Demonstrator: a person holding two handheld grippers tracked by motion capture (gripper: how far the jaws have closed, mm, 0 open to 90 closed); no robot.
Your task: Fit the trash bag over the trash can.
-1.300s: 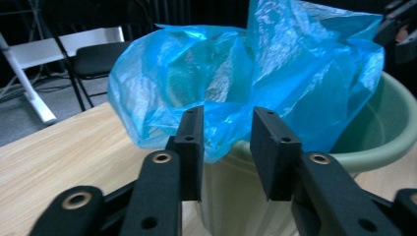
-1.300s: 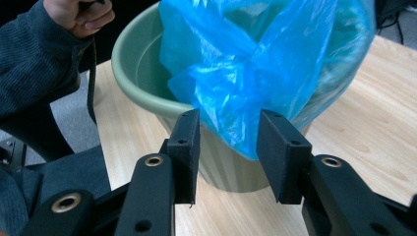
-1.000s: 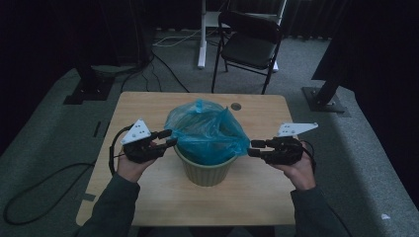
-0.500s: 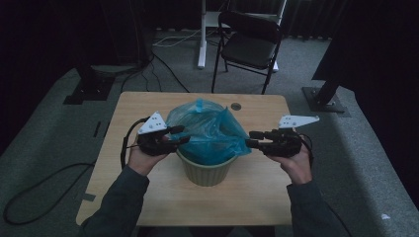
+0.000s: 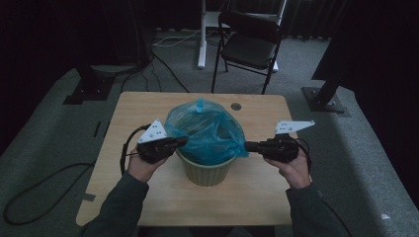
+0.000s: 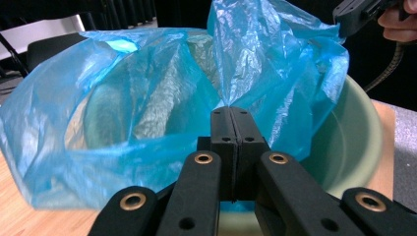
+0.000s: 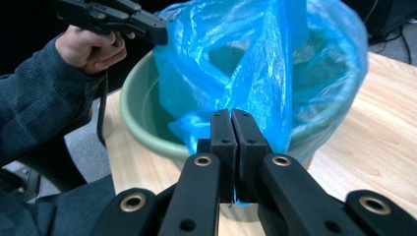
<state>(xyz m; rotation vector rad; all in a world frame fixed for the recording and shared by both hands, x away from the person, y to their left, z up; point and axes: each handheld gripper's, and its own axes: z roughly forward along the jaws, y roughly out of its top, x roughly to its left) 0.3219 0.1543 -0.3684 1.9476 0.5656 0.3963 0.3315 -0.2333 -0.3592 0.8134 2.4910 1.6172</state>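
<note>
Blue plastic bag [image 5: 205,131] sits in green bin [image 5: 206,170], mid-table [image 5: 128,108], puffed above rim. Left gripper [image 5: 182,141] at bag's left edge, jaws just closed, pinching film. Right gripper [image 5: 248,146] at right edge, jaws just closed tight, film caught between pads.

No readable text, labels, brands or numbers anywhere on scene
</note>
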